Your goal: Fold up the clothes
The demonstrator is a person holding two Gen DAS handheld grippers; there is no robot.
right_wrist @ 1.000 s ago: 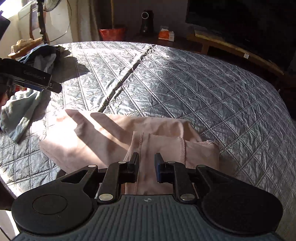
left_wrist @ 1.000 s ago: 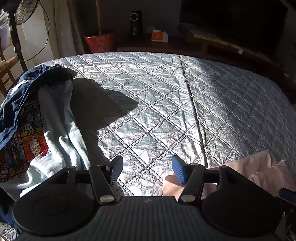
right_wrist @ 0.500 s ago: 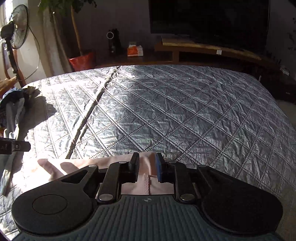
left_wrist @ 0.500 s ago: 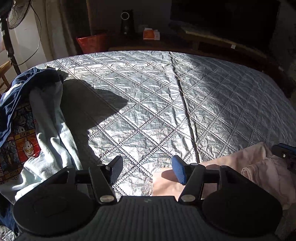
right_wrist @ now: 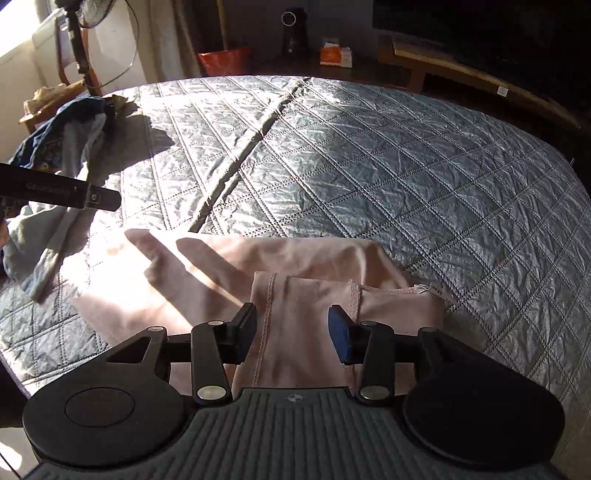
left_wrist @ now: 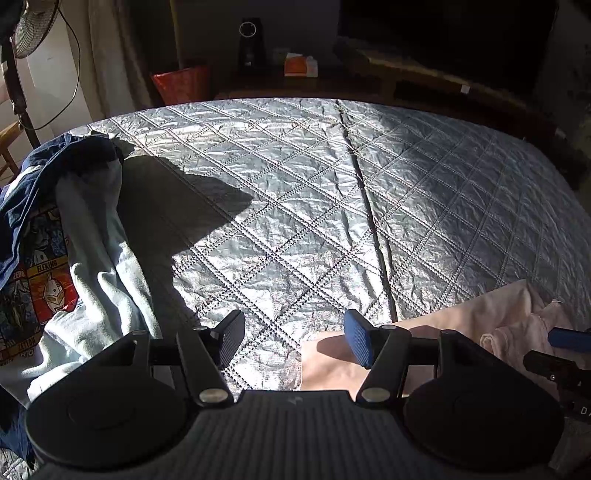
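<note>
A pale pink garment (right_wrist: 207, 280) lies folded on the quilted grey bedspread (right_wrist: 369, 166), with a seamed flap (right_wrist: 306, 295) doubled over its near right part. My right gripper (right_wrist: 292, 330) hovers over that flap; its jaws are opening, the fabric lies under the gap and the pads do not press it. In the left wrist view the pink garment (left_wrist: 480, 321) reaches in from the lower right. My left gripper (left_wrist: 294, 336) stands open over the bedspread (left_wrist: 295, 203) at the garment's left corner, holding nothing. One blue fingertip of the right gripper (left_wrist: 567, 339) shows at the edge.
A heap of clothes sits at the bed's left edge: a light blue piece (left_wrist: 92, 258) and a navy printed shirt (left_wrist: 33, 280). Beyond the bed stand a fan (right_wrist: 92, 14), a red bin (right_wrist: 221, 61), a tissue box (right_wrist: 334, 55) and a low wooden stand (right_wrist: 461, 70).
The right gripper's jaws have spread apart and let go of the pink flap they were pinching. Its view tipped up half a second ago and has dropped back. The left gripper has hardly moved.
</note>
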